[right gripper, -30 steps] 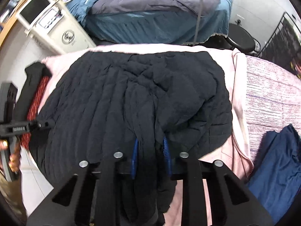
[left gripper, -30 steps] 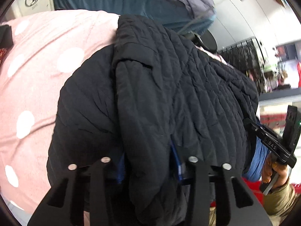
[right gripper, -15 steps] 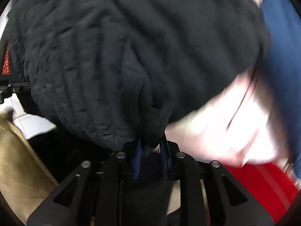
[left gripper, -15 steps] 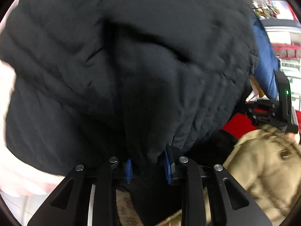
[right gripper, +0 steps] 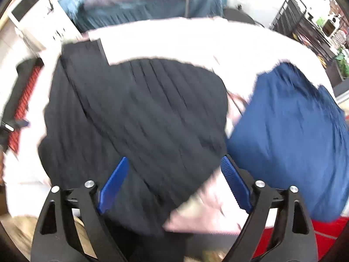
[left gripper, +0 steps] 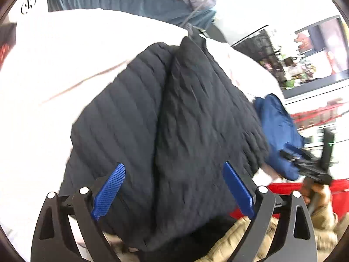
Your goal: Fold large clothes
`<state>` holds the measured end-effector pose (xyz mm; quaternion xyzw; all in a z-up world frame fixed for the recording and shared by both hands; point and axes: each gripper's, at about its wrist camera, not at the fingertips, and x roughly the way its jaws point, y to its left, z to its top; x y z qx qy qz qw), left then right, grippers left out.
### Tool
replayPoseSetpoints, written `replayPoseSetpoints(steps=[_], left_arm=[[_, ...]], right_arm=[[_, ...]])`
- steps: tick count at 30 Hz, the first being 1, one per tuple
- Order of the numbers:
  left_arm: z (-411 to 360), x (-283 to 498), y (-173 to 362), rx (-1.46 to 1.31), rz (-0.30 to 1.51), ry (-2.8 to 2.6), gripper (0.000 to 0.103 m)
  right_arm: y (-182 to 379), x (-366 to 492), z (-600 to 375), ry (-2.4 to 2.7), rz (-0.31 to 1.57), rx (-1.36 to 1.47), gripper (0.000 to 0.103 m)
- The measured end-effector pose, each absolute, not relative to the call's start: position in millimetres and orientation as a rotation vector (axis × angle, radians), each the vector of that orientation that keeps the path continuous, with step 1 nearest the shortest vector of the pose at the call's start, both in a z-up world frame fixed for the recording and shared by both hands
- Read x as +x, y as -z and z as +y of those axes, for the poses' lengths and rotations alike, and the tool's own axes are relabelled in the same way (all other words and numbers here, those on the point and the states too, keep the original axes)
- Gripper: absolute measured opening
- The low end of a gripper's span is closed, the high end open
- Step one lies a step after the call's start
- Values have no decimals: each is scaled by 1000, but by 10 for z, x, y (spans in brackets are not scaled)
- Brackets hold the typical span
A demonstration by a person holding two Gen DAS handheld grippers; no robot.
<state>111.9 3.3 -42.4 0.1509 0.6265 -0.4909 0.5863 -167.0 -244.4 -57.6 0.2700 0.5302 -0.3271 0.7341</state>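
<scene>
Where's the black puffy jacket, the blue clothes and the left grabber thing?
black jacket (right gripper: pixel 139 118): right wrist view, on its quilted middle.
blue garment (right gripper: pixel 290 135): right wrist view, on its middle.
left gripper (left gripper: pixel 172 190): left wrist view, between its open fingertips.

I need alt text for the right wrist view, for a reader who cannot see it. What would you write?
A black quilted jacket lies folded on a pale bed cover, seen between the wide-open blue-padded fingers of the right gripper, which holds nothing. A dark blue garment lies just right of the jacket, and the picture is blurred by motion.
</scene>
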Motion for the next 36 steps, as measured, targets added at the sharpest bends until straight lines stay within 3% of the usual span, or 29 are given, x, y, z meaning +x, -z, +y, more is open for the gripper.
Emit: replayPoseSetpoints(steps=[4, 8, 9, 10, 12, 13, 17, 22, 27, 29, 30, 31, 32, 33, 34, 36], left_arm=[[-511, 1109, 581, 360, 1477, 1185, 88], [-839, 942, 880, 345, 1590, 1206, 71], [-857, 881, 917, 380, 1570, 1198, 69], [-920, 752, 932, 455, 1519, 1195, 65], [-983, 538, 893, 549, 1446, 1213, 57], [-973, 454, 877, 567, 1436, 1223, 48], [-758, 243, 896, 573, 1514, 1250, 21], [-248, -128, 963, 591, 1641, 1328, 17], [24, -484, 1551, 620, 1837, 1255, 20], [59, -531, 1629, 636, 1847, 1200, 21], [65, -534, 1572, 636, 1824, 1205, 22], [68, -527, 1463, 640, 1783, 1222, 32], [74, -508, 1363, 648, 1746, 1229, 53], [96, -464, 1218, 656, 1692, 1233, 63], [97, -451, 1130, 648, 1664, 1244, 74], [167, -351, 883, 625, 1615, 1284, 77]], right_arm=[[574, -1167, -2735, 641, 1101, 572, 87], [1020, -909, -2613, 602, 1148, 541, 86], [1145, -867, -2592, 584, 1187, 525, 66], [1257, -837, -2565, 557, 1229, 508, 54], [1427, -834, -2482, 488, 1291, 475, 37], [1473, -910, -2394, 459, 1296, 440, 31], [1583, -1208, -2088, 358, 1392, 377, 17], [1756, -1657, -1747, 211, 1531, 395, 13], [2038, -1919, -1752, 207, 1605, 528, 15], [1990, -1873, -1831, 179, 1611, 571, 26], [1908, -1843, -1873, 159, 1606, 580, 42], [1783, -1819, -1928, 153, 1587, 568, 63], [1669, -1803, -1968, 152, 1561, 549, 72], [1512, -1777, -1999, 145, 1518, 524, 81], [1343, -1746, -2059, 122, 1474, 507, 82], [1096, -1702, -2207, 72, 1424, 501, 82]])
